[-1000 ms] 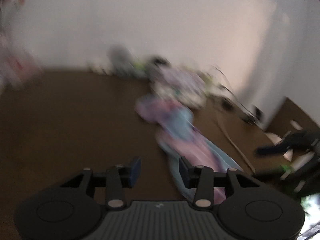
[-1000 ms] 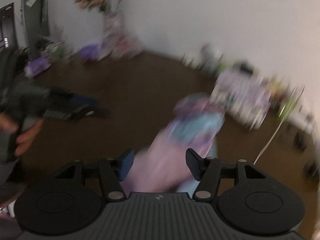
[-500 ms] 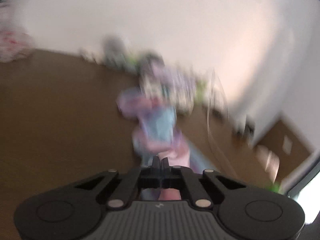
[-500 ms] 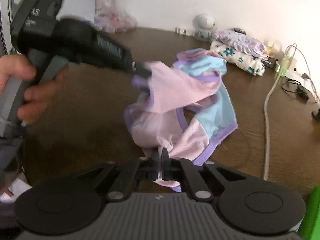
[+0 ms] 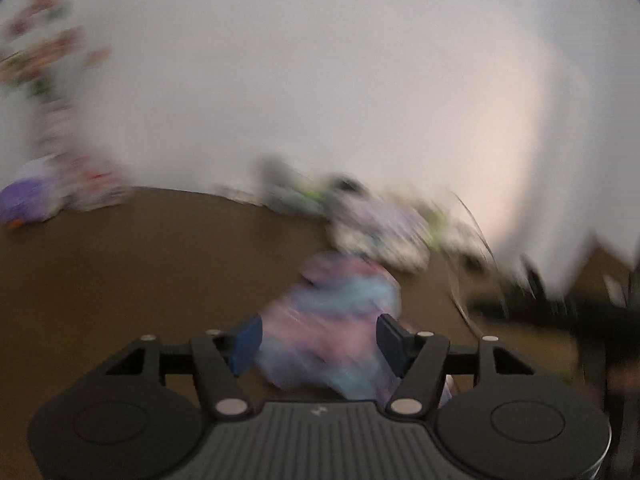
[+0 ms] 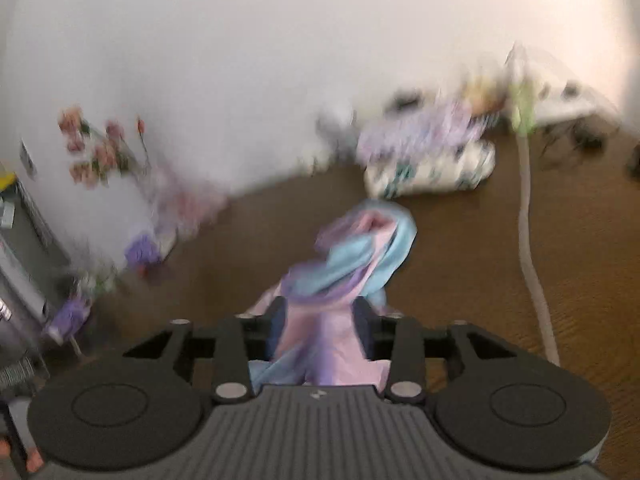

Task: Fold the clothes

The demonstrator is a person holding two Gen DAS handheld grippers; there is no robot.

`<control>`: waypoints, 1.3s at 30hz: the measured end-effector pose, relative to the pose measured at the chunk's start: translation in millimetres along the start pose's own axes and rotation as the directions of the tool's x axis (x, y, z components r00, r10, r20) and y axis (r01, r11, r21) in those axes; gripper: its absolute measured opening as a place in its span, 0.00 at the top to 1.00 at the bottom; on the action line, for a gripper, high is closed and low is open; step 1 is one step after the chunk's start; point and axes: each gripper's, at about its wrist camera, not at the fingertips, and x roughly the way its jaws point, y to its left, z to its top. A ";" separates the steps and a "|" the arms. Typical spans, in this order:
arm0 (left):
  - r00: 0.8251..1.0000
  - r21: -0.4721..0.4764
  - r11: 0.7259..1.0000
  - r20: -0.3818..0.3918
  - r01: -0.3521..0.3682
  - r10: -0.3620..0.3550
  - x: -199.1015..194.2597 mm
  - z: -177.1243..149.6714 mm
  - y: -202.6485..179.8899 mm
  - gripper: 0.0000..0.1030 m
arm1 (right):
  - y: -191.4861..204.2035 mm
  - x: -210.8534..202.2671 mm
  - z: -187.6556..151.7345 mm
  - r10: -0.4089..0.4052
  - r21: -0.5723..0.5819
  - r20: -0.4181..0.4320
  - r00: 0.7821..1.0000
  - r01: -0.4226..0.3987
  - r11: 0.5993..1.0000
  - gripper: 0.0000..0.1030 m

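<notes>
Still early in the fold: pink and blue garment [image 6: 352, 264] bunched in a heap on the brown table [image 6: 472, 264], just in front of the folded floral stack [image 6: 432, 168] by the wall, no neat layers yet. Flattening and folding left to do. Left gripper [image 5: 319, 340] pitched down at the heap, jaws opening, cloth seen between them, blur hiding any contact. Right gripper [image 6: 320, 330] likewise tilted down, jaws opening, cloth running loosely between the pads.
</notes>
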 end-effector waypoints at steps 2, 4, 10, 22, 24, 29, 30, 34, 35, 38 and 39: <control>0.997 0.114 0.993 -0.068 0.037 -0.029 24.7 -7.8 -23.5 0.41 | -1.3 -6.2 -9.8 -0.084 -0.045 -0.031 0.996 0.082 0.996 0.51; 0.994 0.227 0.974 -0.106 0.028 -0.004 48.8 -10.7 -45.5 0.45 | 3.8 -7.9 -21.0 -0.097 -0.104 -0.092 0.991 0.088 0.991 0.53; 0.957 0.178 0.972 -0.271 0.156 -0.104 113.8 8.6 -44.8 0.61 | 31.6 -0.6 -49.1 -0.098 -0.257 -0.136 0.986 0.060 0.964 0.53; 0.968 0.116 0.986 -0.231 0.123 -0.093 136.5 25.5 -30.8 1.00 | 40.5 17.5 -54.1 -0.038 -0.201 -0.133 0.990 0.010 0.980 0.53; 0.984 0.111 0.992 -0.172 0.063 -0.044 116.9 25.5 -25.8 1.00 | 39.4 16.8 -53.3 -0.017 -0.174 -0.116 0.993 -0.004 0.985 0.53; 0.997 0.044 0.999 -0.071 -0.023 0.026 69.9 27.6 -3.3 1.00 | 49.4 27.7 -49.1 0.014 -0.151 -0.099 0.995 -0.029 0.988 0.54; 0.997 0.045 0.998 -0.060 -0.036 0.039 63.4 26.8 -1.8 1.00 | 54.0 33.2 -48.9 -0.006 -0.166 -0.105 0.994 -0.012 0.986 0.54; 0.992 0.089 0.990 -0.047 -0.109 0.114 50.6 17.5 1.2 1.00 | 76.9 52.2 -54.5 -0.122 -0.274 -0.094 0.988 0.092 0.957 0.88; 0.990 0.098 0.987 -0.047 -0.126 0.131 48.3 14.4 2.2 1.00 | 81.1 51.9 -57.7 -0.152 -0.315 -0.076 0.986 0.120 0.941 0.92; 0.981 0.120 0.974 -0.021 -0.191 0.194 30.7 3.9 2.9 1.00 | 91.6 40.2 -64.3 -0.241 -0.429 0.031 0.970 0.231 0.873 0.98; 0.978 0.131 0.970 -0.013 -0.205 0.208 23.9 0.2 2.2 1.00 | 93.8 32.3 -65.4 -0.271 -0.462 0.084 0.959 0.279 0.842 0.98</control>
